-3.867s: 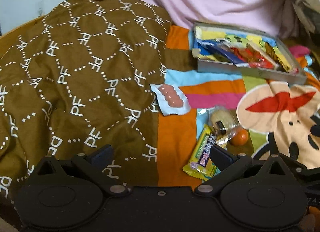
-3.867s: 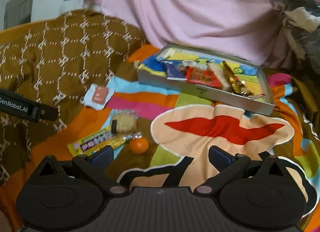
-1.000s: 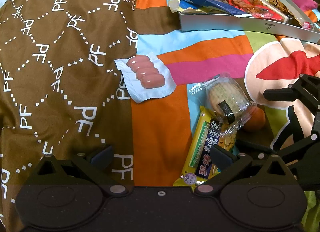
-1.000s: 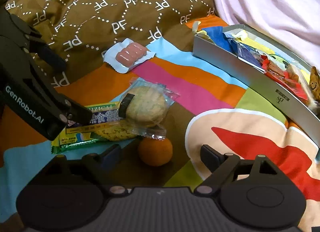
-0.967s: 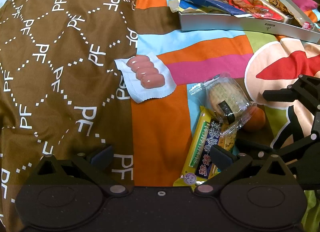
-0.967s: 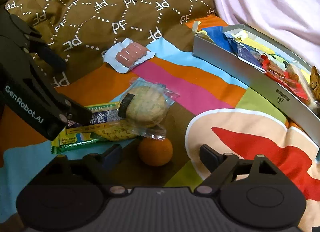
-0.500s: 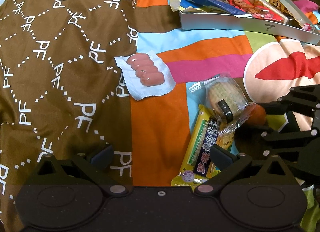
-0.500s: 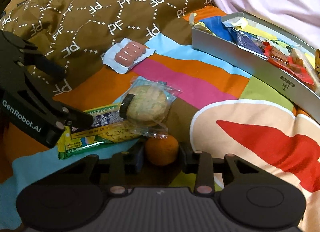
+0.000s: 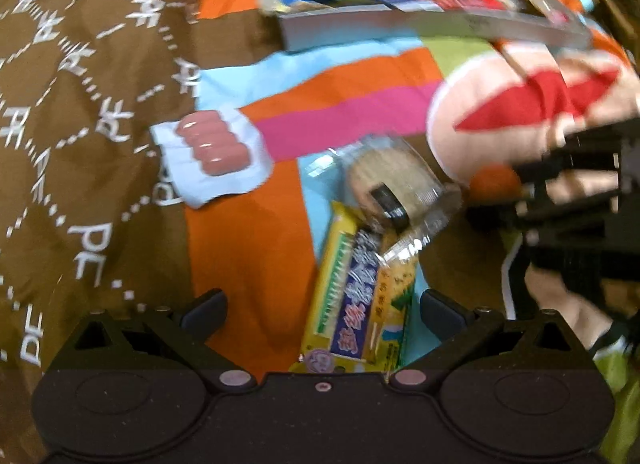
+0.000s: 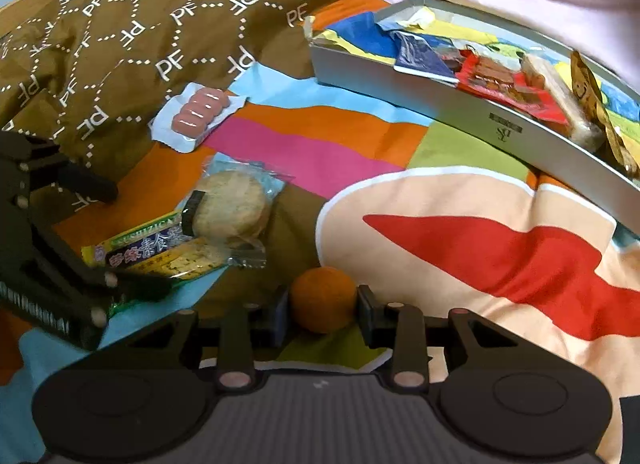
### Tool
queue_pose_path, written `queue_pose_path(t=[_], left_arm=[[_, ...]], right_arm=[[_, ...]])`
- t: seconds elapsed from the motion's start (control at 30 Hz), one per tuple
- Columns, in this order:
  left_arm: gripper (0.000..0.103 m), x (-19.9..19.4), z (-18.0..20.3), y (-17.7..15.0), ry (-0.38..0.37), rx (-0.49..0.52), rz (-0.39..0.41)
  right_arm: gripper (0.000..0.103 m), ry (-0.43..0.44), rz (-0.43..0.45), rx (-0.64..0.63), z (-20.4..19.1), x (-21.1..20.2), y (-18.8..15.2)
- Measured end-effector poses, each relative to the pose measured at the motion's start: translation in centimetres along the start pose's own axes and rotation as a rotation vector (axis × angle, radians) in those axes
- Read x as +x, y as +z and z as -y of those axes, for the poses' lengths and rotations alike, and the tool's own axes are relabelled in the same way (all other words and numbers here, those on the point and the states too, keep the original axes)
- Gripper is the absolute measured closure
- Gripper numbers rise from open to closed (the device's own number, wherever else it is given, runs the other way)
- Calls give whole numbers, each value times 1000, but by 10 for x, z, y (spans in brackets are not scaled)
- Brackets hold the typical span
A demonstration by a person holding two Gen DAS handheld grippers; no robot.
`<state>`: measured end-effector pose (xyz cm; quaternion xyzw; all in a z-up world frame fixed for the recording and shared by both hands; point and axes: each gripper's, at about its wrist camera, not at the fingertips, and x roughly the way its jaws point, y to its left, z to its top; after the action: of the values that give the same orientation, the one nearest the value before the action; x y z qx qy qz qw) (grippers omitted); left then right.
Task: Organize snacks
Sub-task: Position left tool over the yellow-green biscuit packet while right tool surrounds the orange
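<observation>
Bedspread (image 10: 304, 152): only right view shows pads (image 10: 366, 314) pinching orange (image 10: 323, 300).

Your left gripper over the loose snacks on the bedspread

Your left gripper (image 9: 322, 310) hung with its jaws wide apart, and the yellow-and-blue wafer packet (image 9: 360, 288) lay on the cloth between them, untouched by either pad. A clear-wrapped round cracker (image 9: 394, 184) overlapped the packet's far end. To the left, apart from both, a white sachet of pink sausages (image 9: 212, 156) sat where the brown patterned blanket (image 9: 80, 104) met the striped cover. At the right edge, blurred, your right gripper (image 9: 500, 194) had its fingers around the small orange (image 9: 494, 182). The grey tray (image 9: 400, 24) of wrapped snacks stood beyond, near the top
</observation>
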<state>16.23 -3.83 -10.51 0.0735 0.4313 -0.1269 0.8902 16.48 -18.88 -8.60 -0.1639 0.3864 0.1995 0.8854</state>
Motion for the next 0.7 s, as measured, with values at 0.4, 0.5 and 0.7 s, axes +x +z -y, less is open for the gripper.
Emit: queue_pose_path(t=[0.4, 0.5, 0.7], left_arm=[[11, 9, 4, 6, 2, 70, 27], [23, 6, 8, 7, -16, 86, 25], [52, 2, 14, 8, -64, 108, 13]], right_arm=[[64, 1, -3, 27, 3, 2, 1], [64, -1, -4, 25, 3, 4, 1], [64, -2, -3, 27, 4, 4, 1]])
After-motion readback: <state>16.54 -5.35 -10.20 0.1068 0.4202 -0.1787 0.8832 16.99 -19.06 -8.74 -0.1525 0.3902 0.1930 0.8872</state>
